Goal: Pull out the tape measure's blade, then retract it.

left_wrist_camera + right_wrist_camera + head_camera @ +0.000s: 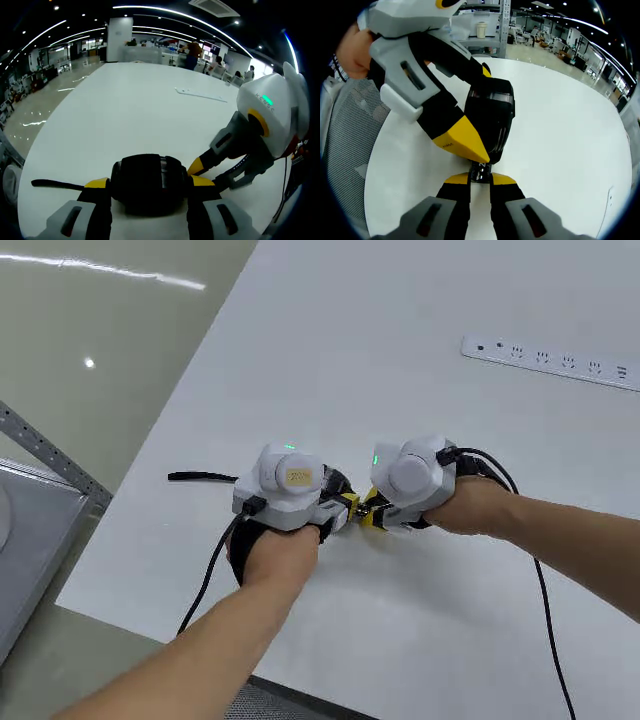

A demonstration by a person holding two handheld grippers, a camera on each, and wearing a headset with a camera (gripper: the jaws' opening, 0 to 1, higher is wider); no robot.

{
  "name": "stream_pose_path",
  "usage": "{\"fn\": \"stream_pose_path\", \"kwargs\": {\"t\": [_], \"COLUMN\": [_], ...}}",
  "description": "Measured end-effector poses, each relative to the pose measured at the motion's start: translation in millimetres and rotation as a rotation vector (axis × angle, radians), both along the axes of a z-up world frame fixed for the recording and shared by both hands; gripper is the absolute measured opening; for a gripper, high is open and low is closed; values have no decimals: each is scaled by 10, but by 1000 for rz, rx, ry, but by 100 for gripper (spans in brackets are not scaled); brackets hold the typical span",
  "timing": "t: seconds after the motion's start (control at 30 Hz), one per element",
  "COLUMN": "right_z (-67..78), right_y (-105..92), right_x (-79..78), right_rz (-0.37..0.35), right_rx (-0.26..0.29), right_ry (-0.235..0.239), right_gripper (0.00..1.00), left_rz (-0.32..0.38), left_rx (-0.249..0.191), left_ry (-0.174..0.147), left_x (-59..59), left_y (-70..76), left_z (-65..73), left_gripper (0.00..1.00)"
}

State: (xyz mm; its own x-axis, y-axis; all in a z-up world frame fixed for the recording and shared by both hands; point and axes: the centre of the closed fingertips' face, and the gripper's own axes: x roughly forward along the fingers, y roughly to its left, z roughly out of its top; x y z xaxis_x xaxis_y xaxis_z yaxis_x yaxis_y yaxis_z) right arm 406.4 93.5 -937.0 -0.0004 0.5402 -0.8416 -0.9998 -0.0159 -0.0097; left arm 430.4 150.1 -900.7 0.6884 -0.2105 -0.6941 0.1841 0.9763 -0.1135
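Gripping the black tape measure (149, 175) by its sides, the left tongs (150, 184) hold it near the surface's (400, 340) front edge. The right tongs (480, 180) are pinched shut on the blade's tip (481, 171). A power strip (550, 360) lies by the far right edge.

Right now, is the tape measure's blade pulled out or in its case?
Almost fully in: in the right gripper view the right gripper pinches the blade tip right at the black case, with hardly any blade showing.

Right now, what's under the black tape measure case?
Bare white tabletop. The black plastic tape measure case, clamped in the left gripper, covers its own underside, so contact with the table can't be seen.
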Motion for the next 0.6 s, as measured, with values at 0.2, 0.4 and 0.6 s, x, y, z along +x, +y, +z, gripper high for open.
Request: {"fn": "stream_pose_path", "kwargs": {"t": [0.2, 0.4, 0.6], "right_z": [-6, -3, -8], "right_y": [13, 23, 37], "right_x": [5, -2, 7], "right_rz": [13, 20, 22], "right_rx": [-5, -10, -11], "right_ry": [-2, -3, -5], "right_gripper": [14, 14, 14], "left_rz": [-2, -1, 0], "left_rx": [-2, -3, -5], "left_ry": [-1, -1, -3], "left_x": [-1, -2, -4], "left_y": [0, -1, -1], "left_z": [3, 2, 5], "left_gripper": [57, 57, 57]}}
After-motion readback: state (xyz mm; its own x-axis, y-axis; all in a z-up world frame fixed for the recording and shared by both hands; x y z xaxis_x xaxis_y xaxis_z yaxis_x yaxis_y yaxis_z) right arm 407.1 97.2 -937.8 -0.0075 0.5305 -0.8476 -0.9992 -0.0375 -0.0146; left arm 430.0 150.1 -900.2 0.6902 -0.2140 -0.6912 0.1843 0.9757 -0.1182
